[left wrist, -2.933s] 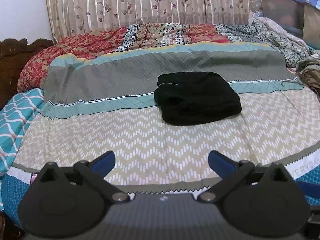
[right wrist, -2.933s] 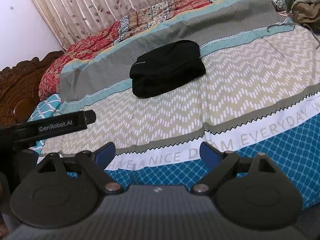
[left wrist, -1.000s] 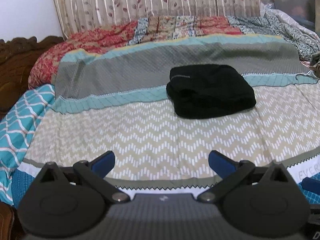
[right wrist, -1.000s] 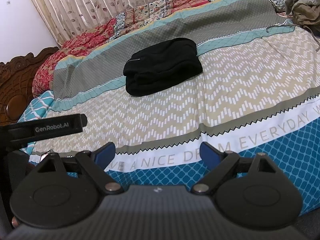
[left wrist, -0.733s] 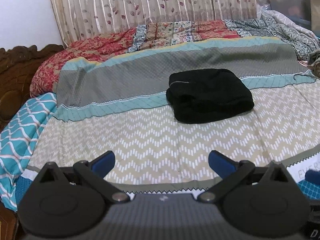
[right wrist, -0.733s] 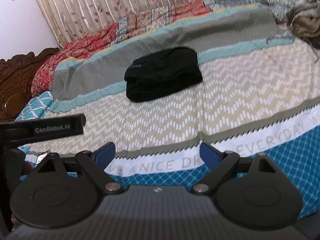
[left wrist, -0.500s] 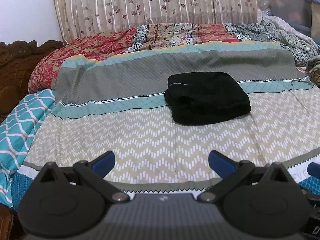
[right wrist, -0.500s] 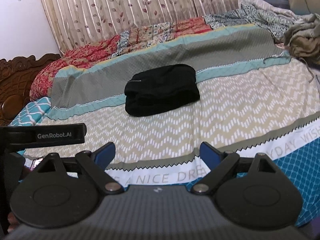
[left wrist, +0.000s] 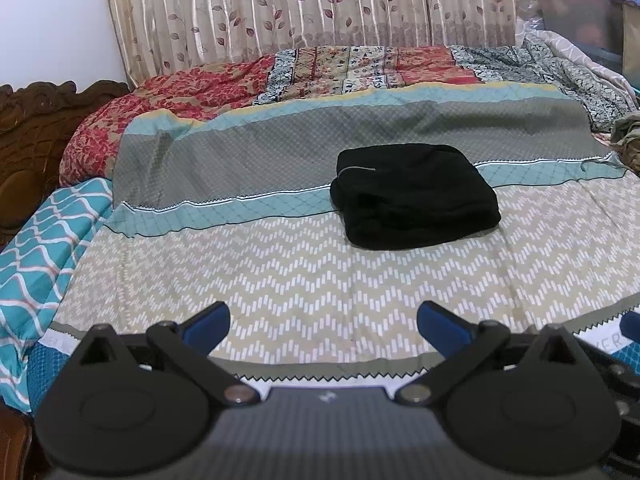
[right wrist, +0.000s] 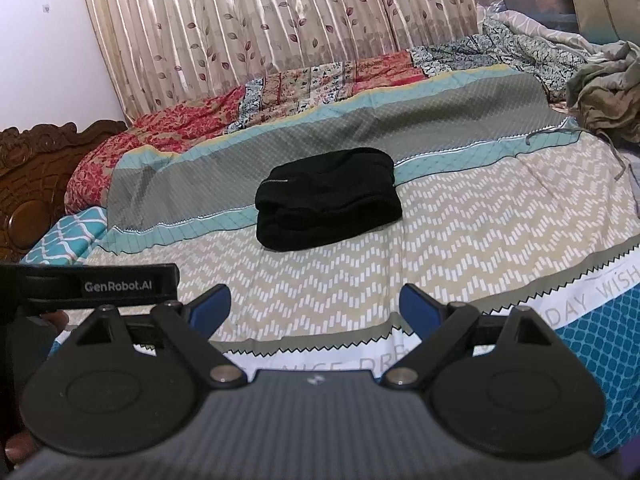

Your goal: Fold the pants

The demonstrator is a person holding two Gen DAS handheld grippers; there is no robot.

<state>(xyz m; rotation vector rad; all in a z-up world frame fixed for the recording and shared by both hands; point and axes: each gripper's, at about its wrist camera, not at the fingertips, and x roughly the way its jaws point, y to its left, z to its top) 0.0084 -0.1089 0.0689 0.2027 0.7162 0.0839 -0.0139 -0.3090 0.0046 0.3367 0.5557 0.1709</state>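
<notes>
The left gripper [left wrist: 323, 323] hangs over the near edge of the bed, jaws spread wide and empty; the right gripper [right wrist: 315, 305] beside it is just as wide and empty. Well ahead of both, the black pants [left wrist: 416, 196] lie folded in a compact bundle on the patterned bedspread [left wrist: 304, 280]. At the far right, storage boxes [left wrist: 576, 8] are stacked, their contents too dim to make out, and a crumpled olive garment [right wrist: 604, 92] is cut off by the frame.

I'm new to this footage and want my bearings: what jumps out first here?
A folded bundle of black pants sits mid-bed on the patterned bedsheet, dark against its beige chevrons. In front, the left gripper and right gripper hover wide open, holding nothing. A leaf-print curtain fills the background.
</notes>
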